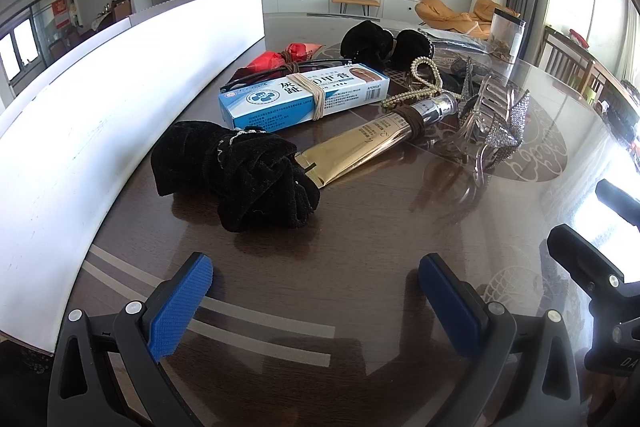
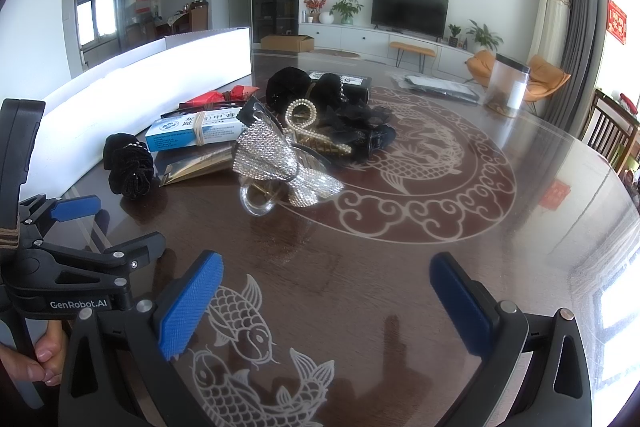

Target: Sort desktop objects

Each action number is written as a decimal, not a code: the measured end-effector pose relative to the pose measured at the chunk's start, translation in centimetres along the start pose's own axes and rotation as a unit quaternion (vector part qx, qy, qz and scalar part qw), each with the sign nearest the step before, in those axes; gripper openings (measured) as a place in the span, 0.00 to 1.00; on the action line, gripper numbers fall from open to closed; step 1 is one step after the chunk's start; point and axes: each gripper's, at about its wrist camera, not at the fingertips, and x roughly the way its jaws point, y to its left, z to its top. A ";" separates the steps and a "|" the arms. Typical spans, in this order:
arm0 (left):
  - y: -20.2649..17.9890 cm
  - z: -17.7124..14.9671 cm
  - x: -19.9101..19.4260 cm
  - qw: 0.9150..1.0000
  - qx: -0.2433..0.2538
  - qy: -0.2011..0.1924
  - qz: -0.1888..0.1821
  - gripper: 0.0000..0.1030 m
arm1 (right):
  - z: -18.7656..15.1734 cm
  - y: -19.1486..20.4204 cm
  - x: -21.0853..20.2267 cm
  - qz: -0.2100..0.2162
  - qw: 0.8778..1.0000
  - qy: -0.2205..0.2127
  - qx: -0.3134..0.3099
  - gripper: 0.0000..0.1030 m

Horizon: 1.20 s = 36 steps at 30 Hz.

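Note:
A pile of objects lies on the dark round table (image 1: 360,247). Nearest my left gripper (image 1: 316,291), which is open and empty, is a black velvet scrunchie (image 1: 232,171). Behind it lie a gold tube (image 1: 372,143), a blue-white medicine box (image 1: 304,95) bound with a rubber band, a pearl hair clip (image 1: 424,83) and a clear claw clip with a rhinestone bow (image 1: 492,123). My right gripper (image 2: 326,299) is open and empty, short of the rhinestone bow clip (image 2: 276,163). The scrunchie (image 2: 128,163) and the box (image 2: 196,127) also show in the right wrist view.
A long white box (image 1: 100,131) stands along the table's left side. A red packet (image 1: 280,61), black hair accessories (image 1: 384,43) and a clear container (image 2: 508,87) lie farther back. Chairs (image 2: 608,131) stand at the right edge. The left gripper's body (image 2: 60,267) shows at the left of the right wrist view.

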 end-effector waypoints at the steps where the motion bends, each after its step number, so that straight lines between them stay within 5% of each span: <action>1: 0.0 0.0 0.0 1.000 0.000 0.000 0.000 1.00 | 0.0 0.0 0.0 0.000 1.000 0.000 0.000 1.00; 36: -0.1 0.0 -0.1 1.000 -0.001 -0.001 0.002 1.00 | -0.1 -0.2 0.2 -0.001 1.000 0.008 0.003 1.00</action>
